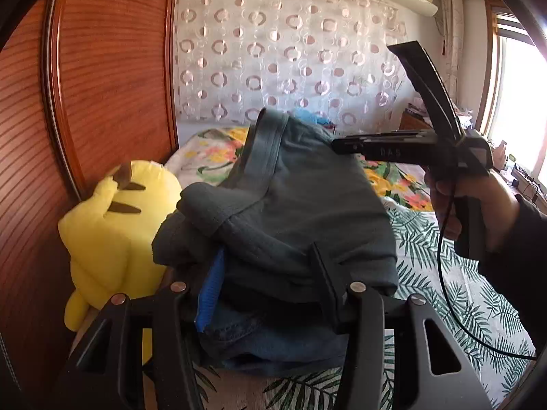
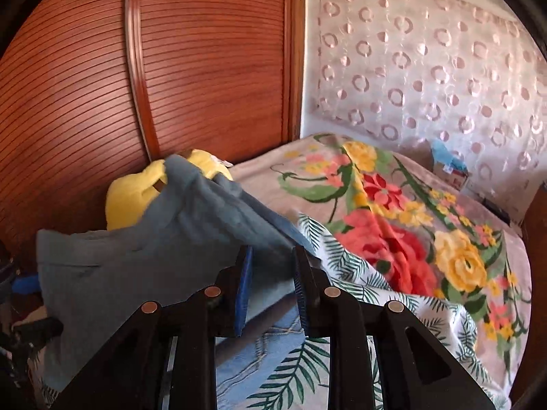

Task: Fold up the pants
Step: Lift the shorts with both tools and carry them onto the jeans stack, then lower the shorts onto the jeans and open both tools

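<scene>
Black jaws of the left gripper [image 1: 265, 294] are seen nearest, spread about halfway, with the grey pants [image 1: 290, 205] bunched between them; whether the pads press the cloth cannot be told. From the right wrist view, the right gripper [image 2: 273, 290] is seen parted narrowly, the pants' edge lying between its blue pads [image 2: 243, 294], apparently loose. The pants are heaped on a bed [image 2: 393, 273] with leaf-patterned sheet, beside a yellow plush toy [image 1: 112, 232]. A hand [image 1: 478, 205] is seen gripping the right gripper's handle.
</scene>
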### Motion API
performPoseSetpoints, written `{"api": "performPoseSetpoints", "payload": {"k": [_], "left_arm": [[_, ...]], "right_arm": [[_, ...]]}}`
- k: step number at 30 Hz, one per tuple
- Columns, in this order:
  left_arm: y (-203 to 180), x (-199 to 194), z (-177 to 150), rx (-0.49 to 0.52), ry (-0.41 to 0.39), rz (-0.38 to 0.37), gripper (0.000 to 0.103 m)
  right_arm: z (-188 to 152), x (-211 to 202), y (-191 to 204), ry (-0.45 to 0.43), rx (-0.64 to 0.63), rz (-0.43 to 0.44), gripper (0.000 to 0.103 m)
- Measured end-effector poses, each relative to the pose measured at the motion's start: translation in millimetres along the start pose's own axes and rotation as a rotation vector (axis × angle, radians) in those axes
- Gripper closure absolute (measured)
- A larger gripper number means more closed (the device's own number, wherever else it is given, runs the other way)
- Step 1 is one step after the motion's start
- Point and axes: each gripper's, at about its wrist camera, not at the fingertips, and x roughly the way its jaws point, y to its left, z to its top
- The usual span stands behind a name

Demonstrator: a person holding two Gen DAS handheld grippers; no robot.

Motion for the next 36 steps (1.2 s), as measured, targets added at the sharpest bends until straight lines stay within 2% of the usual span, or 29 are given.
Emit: {"api": "performPoseSetpoints", "payload": {"k": [5, 11, 22, 29, 35, 36], "left_arm": [[-0.1, 1.5, -2.4, 0.000, 0.007, 0.003, 0.052], [-2.9, -5.3, 0.3, 0.003, 0.003, 0.009, 0.052], [-19.3, -34.1, 3.3, 0.067, -0.033, 0.019, 0.052], [-34.4, -58.1, 7.2, 0.099, -0.068, 0.002, 0.052], [-51.4, -79.2, 8.6, 0.136, -0.095, -0.016, 0.052], [-52.8, -81.5, 8.9, 0.140, -0.099, -0.018, 0.042]], "right_arm": [[3.7, 11.2, -1.4, 0.005, 0.022, 0.002, 0.079], [-3.6, -9.3, 5.5, -0.024, 0.047, -0.001, 0.079], [-44.4, -102.0, 39.0, -0.111, 0.048, -0.020, 0.079], [-75.6, -163.2, 50.7, -0.162, 0.060, -0.046, 0.079], [-101.1, -198.7, 54.5, -0.193, 0.087, -0.064, 0.079], [-104.7, -203.8, 54.7, -0.196, 0.092, -0.066, 0.079]]}}
